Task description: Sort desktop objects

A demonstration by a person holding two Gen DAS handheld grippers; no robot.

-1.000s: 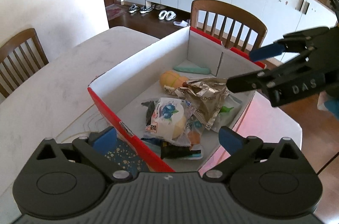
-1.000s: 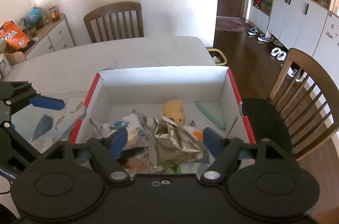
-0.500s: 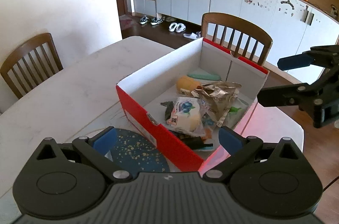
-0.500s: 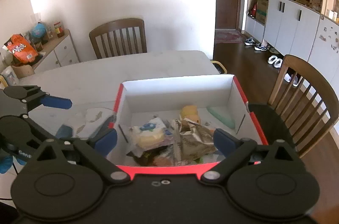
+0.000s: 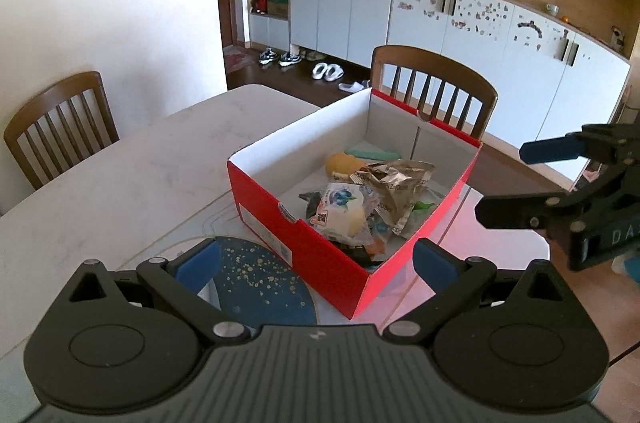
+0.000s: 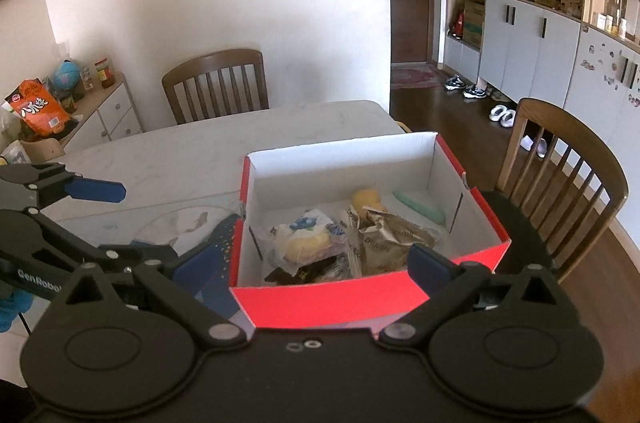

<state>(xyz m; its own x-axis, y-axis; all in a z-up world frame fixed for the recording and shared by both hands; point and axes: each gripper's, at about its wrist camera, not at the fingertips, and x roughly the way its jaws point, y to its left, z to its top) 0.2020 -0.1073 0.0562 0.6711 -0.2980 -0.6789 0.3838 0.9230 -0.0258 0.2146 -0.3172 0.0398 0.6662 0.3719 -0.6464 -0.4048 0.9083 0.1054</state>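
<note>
1. While the sorted items lie loose in the red shoebox (image 5: 304, 243), the crumpled foil snack wrapper (image 5: 394, 189) sits near its middle, leaning over a clear-wrapped bun with a blueberry label (image 5: 340, 211); a yellow soft toy (image 5: 344, 163) and a pale green piece (image 5: 372, 154) lie toward the far wall.
2. Handling, as a judgement: the foil wrapper looks light, thin and crinkly, likely to slip or tear, so a pinch on a flattened edge seems safest. The wrapped bun looks soft and squashable under slick film; take it by the sealed end of the film, not across the body.
3. Writing: the foil shows letters that seem to read "ZHOU", only partly legible. The bun's label carries a square code. The right hand-held gripper's body reads "DA", cut off by the frame; the left one's reads "GenRobo", also cut off.
4. Box position: it rests on the pale surface (image 5: 120, 175), its near corner touching or overlapping a dark blue speckled disc (image 5: 256, 287).
5. Left hand-held gripper (image 5: 316, 259): jaws spread wide, nothing between them, poised short of the box's near corner.
6. Right hand-held gripper (image 6: 308, 263): jaws opening to full spread, nothing gripped, with the box's near wall in front.
7. Wooden chairs (image 6: 218, 85) stand around the surface.
</note>
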